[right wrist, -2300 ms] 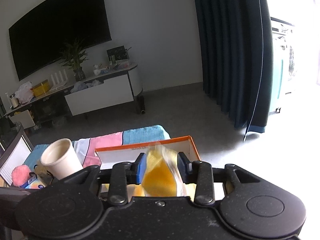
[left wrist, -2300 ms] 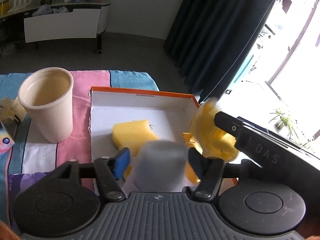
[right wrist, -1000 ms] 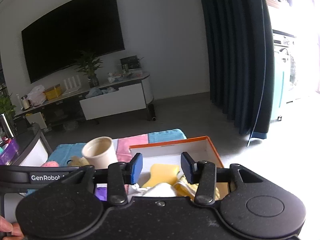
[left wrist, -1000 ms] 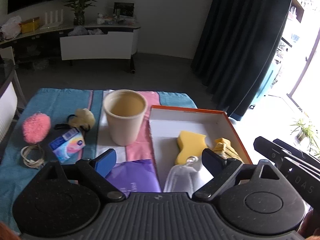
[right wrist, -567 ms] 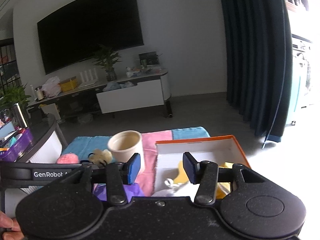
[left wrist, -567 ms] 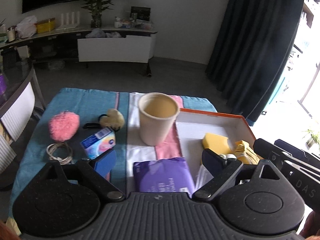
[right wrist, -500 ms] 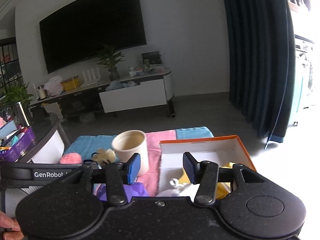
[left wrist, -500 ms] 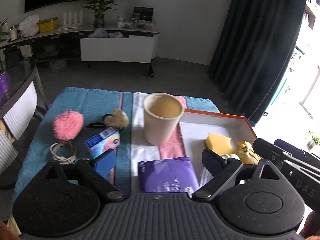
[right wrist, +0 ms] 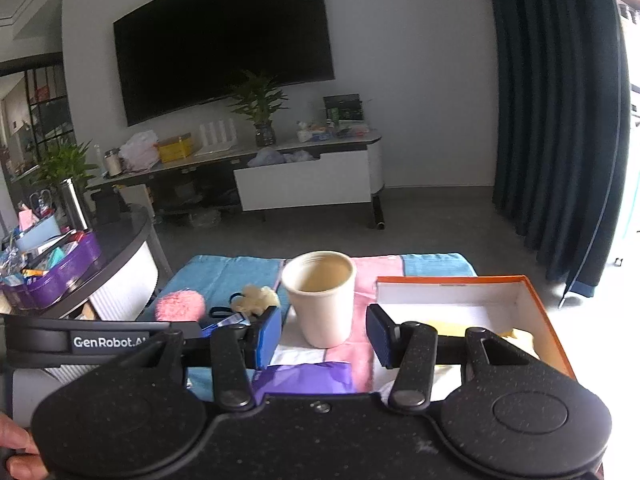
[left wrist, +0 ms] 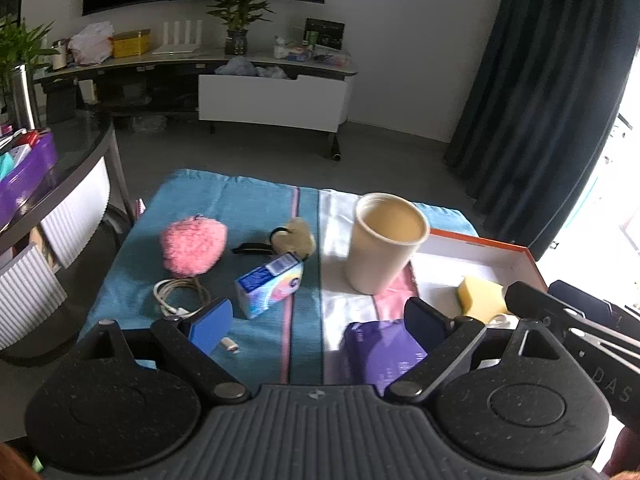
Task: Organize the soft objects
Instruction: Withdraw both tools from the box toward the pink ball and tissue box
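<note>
A pink fluffy ball (left wrist: 193,249) and a beige plush scrunchie (left wrist: 295,237) lie on the striped cloth at the left. A purple soft pack (left wrist: 385,350) lies near me between the jaws of my left gripper (left wrist: 318,322), which is open and empty above the cloth. An orange-rimmed white box (left wrist: 520,254) at the right holds a yellow sponge (left wrist: 480,298). My right gripper (right wrist: 323,336) is open and empty, above the near edge, with the purple pack (right wrist: 304,376) below it and the box (right wrist: 540,308) to its right.
A cream cup (left wrist: 384,244) stands upright between the cloth's left side and the box. A blue tissue packet (left wrist: 270,284) and a coiled white cable (left wrist: 180,294) lie on the left. A round glass table (left wrist: 60,184) with a purple tray stands at the far left.
Both grippers have let go of their objects into the box, opened, and pulled back and to the left; the left half of the cloth has come into view.
</note>
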Tool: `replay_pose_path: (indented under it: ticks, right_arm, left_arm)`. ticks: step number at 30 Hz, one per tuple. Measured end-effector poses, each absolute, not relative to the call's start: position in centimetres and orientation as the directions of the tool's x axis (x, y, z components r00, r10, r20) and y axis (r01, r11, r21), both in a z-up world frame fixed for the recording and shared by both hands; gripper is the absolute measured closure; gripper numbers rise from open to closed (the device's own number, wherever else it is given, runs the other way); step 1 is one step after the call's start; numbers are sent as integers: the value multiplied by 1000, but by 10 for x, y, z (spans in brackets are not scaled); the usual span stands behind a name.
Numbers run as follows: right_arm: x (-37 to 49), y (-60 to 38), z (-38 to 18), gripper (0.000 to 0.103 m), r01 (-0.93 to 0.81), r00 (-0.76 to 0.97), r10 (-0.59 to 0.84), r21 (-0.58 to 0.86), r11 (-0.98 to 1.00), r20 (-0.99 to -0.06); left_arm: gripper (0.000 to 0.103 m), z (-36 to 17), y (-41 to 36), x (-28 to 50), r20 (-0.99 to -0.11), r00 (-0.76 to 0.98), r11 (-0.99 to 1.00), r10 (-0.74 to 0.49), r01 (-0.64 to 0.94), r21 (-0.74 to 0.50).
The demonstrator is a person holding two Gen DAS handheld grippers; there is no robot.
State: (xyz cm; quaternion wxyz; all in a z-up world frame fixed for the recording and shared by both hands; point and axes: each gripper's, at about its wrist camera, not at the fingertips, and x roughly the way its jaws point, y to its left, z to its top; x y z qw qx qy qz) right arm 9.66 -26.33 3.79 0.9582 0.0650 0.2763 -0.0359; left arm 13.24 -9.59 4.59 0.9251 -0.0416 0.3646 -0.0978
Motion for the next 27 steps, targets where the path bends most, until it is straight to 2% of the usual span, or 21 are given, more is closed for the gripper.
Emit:
replay_pose_path:
  ticks: [27]
  right_arm:
    - [128,-200,27,44,-24,814,63,74,997,-577]
  left_arm:
    - [7,40,-24,136,-676,723,985,-144,42,-165]
